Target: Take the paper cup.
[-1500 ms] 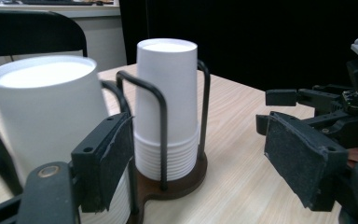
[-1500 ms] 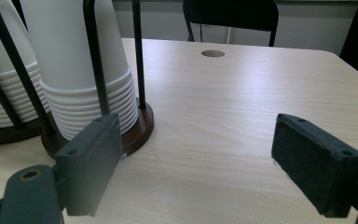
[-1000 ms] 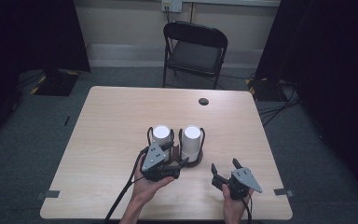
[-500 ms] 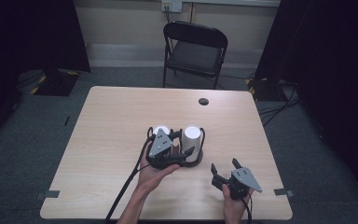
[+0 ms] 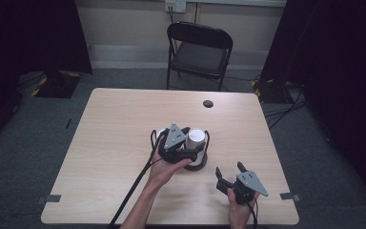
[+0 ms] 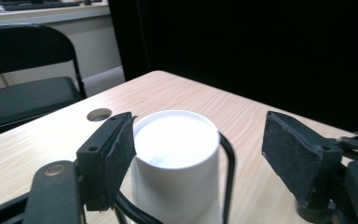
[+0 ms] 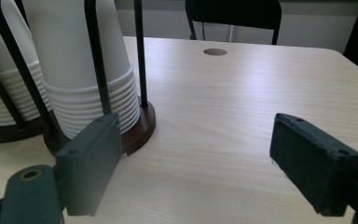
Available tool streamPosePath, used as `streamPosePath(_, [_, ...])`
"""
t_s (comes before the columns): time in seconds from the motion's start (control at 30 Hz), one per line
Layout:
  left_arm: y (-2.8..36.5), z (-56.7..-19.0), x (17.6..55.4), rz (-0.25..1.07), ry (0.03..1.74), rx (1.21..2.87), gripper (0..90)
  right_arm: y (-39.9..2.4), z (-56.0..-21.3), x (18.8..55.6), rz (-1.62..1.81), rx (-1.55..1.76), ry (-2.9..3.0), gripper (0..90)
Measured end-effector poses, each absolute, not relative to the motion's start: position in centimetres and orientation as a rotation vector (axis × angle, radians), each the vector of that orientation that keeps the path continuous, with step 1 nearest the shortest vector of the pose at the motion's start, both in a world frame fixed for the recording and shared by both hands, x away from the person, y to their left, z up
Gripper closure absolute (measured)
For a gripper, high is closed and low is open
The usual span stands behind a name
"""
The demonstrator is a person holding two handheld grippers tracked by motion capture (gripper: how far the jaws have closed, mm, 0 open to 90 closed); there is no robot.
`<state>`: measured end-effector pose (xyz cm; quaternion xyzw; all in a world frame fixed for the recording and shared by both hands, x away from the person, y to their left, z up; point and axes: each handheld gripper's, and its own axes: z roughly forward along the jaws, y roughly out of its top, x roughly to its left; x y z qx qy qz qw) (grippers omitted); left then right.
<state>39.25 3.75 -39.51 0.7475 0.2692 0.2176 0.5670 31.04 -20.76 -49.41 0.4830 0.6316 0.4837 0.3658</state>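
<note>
While my left gripper [image 6: 198,158] has just been opening wider around the white cup stack [image 6: 177,161], one pad touching, my right gripper [image 7: 205,163] gapes empty.

White paper cups [image 7: 88,70] in black wire holder [image 7: 95,56] with brown base [image 7: 142,128]; pale woodgrain table [image 5: 114,124].

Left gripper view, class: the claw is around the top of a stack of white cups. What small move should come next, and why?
Probably close the left claw on the top white cup. Its jaws, which have just been opening, straddle the cup: one pad is at the rim, the other stands clear. The right claw waits open beside the cup holder.
</note>
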Motion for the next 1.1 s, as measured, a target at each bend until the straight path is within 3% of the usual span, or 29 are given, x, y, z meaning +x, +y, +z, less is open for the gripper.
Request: streamPosePath(1.1, [1.8,-40.6,41.9,0.540,0.628,1.860,32.2,-20.8,-49.4,31.0,1.256,1.237,1.626,16.5])
